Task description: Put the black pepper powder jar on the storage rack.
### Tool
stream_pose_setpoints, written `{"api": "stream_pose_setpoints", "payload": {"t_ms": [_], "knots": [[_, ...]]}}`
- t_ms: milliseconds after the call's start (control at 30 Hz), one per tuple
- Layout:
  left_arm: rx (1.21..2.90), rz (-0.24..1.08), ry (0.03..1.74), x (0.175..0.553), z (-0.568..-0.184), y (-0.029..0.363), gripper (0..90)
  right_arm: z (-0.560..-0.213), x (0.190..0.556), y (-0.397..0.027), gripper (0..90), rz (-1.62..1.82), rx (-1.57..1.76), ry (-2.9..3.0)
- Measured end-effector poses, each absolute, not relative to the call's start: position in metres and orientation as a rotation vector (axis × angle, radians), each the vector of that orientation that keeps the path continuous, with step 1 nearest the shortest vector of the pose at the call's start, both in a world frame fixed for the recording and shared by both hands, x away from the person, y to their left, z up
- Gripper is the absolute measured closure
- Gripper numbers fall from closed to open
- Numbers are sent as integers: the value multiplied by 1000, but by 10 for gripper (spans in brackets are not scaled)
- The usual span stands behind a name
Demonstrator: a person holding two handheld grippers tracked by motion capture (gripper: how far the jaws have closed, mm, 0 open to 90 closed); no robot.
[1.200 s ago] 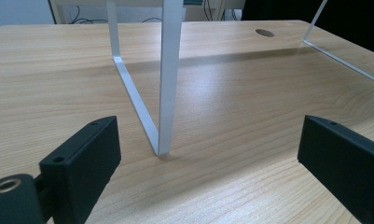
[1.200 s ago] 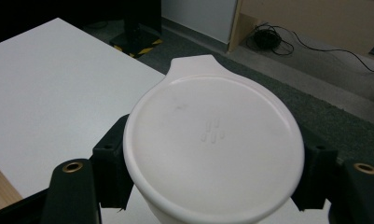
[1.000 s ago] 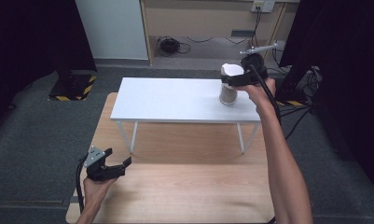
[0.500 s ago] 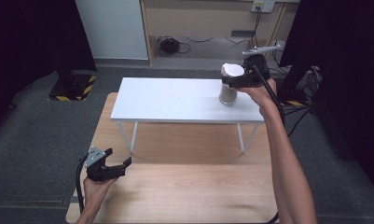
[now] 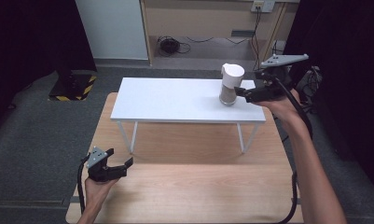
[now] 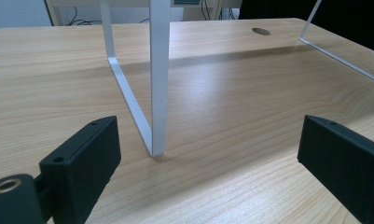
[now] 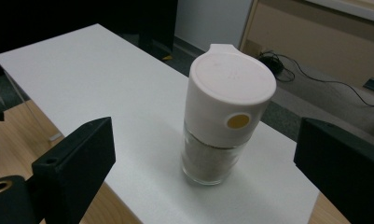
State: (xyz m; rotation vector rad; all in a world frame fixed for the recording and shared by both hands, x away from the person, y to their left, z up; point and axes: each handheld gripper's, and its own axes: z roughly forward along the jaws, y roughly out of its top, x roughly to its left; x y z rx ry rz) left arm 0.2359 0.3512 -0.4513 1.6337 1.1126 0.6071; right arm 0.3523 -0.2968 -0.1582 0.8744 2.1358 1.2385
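Jar [image 5: 231,86] stands upright near the right end of the white shelf [image 5: 175,100], just ahead of the right tool [image 5: 241,93] and apart from it. Its white lid [image 7: 231,91] has a spout at the far side and a round yellow dot facing the right tool; the glass below holds a pale powder. In the right gripper view the jar sits between the lines of the two black jaws but beyond their tips, touching neither. Those jaws have just been opening and now stand wide, with nothing between them. The right hand [image 5: 280,100] holds this tool level, pointing at the jar from the shelf's right end.

The left tool [image 5: 124,164] is well apart from the jar, low over the near left part of the wooden worktop [image 5: 198,186]. Its jaws are spread wide and hold nothing. Straight ahead of them, in the left gripper view, a white shelf leg [image 6: 159,79] meets the worktop.
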Motion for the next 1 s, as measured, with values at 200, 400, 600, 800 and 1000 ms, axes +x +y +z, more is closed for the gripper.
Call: {"api": "stream_pose_setpoints", "payload": {"t_ms": [200,400,600,800,1000], "knots": [[1640,606,1113,237,-451,350,52,-161,324,-316,54,1279,852,2130],[1645,607,1112,237,-452,349,52,-167,306,-333,53,1298,835,2153],[1669,616,1105,238,-451,346,52,-176,291,-348,45,1292,799,2196],[1667,611,1107,238,-451,346,52,-182,289,-352,45,1290,800,2209],[1670,603,1106,238,-451,346,52,-182,286,-354,44,1294,807,2202]]}}
